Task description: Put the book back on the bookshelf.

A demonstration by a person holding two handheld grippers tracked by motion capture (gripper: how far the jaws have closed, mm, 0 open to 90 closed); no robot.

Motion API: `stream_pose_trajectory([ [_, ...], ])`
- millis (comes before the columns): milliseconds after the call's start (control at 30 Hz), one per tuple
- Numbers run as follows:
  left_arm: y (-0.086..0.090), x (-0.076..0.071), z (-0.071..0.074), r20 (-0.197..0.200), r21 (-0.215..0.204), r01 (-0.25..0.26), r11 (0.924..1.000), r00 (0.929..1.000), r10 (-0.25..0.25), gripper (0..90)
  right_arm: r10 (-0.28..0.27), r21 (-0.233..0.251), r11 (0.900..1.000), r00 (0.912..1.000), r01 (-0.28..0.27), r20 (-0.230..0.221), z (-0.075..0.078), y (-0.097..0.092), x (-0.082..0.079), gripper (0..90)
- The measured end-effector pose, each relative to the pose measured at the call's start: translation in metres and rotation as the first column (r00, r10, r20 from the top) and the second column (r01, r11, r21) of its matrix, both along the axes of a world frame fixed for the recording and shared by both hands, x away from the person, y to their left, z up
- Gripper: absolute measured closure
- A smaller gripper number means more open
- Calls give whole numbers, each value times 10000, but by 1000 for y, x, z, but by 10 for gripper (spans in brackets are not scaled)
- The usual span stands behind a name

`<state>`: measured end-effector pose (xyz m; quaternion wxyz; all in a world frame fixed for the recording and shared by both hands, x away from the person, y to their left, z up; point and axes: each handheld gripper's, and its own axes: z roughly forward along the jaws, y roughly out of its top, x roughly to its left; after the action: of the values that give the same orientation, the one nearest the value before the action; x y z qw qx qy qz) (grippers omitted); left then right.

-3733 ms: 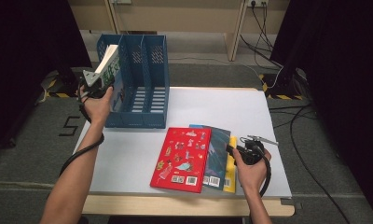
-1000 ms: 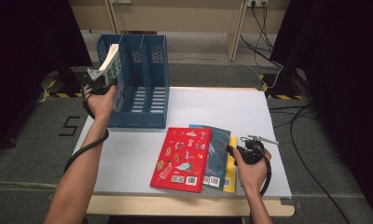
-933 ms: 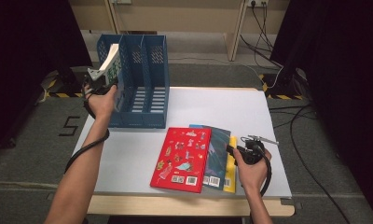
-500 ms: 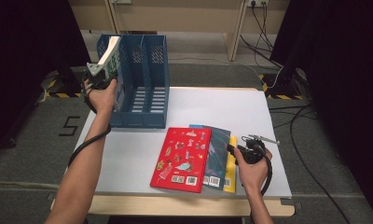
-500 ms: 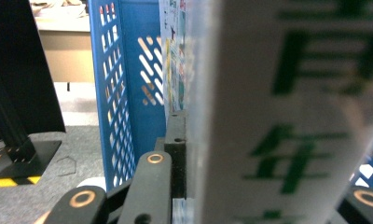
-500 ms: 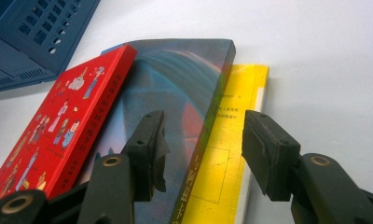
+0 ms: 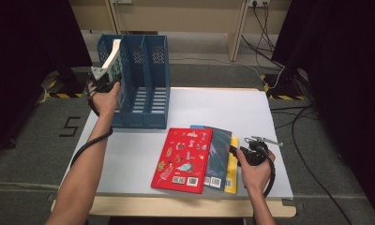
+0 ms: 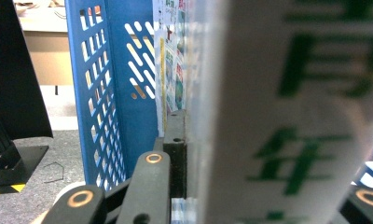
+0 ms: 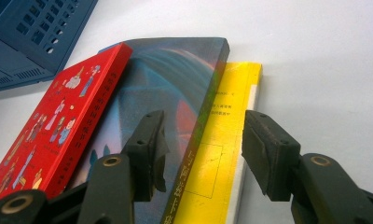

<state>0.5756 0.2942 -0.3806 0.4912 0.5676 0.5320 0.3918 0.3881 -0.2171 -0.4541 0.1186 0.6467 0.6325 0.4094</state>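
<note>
left tool (image 7: 102, 77) clamped on a book (image 7: 113, 61), jaws just eased a little wider, book between them and tilted over the leftmost slot of the blue rack (image 7: 150, 79). right tool (image 9: 198, 149) open, holding nothing; its jaws straddle the edge of the dark book (image 9: 152, 93) and the yellow book (image 9: 222, 140) on the counter (image 7: 223, 108), red book (image 7: 183, 157) beyond. risk: if the grip slackens further, the tilted book may slip, catch a divider and land askew or outside the rack.

"5" on the floor (image 7: 69, 126)
</note>
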Motion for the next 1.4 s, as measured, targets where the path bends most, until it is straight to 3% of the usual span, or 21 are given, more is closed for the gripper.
stream_pose_trajectory([
  [133, 0, -5, 3, -186, 218, 269, 9994, 9995, -265, 682, 2, -16, 10000, 10000, -2, 1, 0, 0, 0, 498],
  [300, 1, -20, 9, -154, 195, 238, 9995, 9996, -236, 663, 14, 11, 10000, 10000, -14, -59, -1, 2, -1, 498],
  [467, -2, -32, 14, -116, 636, 155, 9979, 9998, -148, 685, -31, 15, 10000, 10000, 31, -3, 2, 2, -2, 498],
  [833, -1, -25, 16, -232, 606, -120, 9981, 9996, 134, 727, 4, -52, 10000, 10000, -3, 26, 0, 1, -2, 498],
  [1400, -2, -17, 18, -329, 571, -65, 9984, 9994, 84, 726, -17, 0, 10000, 10000, 17, 67, 2, 0, -2, 497],
])
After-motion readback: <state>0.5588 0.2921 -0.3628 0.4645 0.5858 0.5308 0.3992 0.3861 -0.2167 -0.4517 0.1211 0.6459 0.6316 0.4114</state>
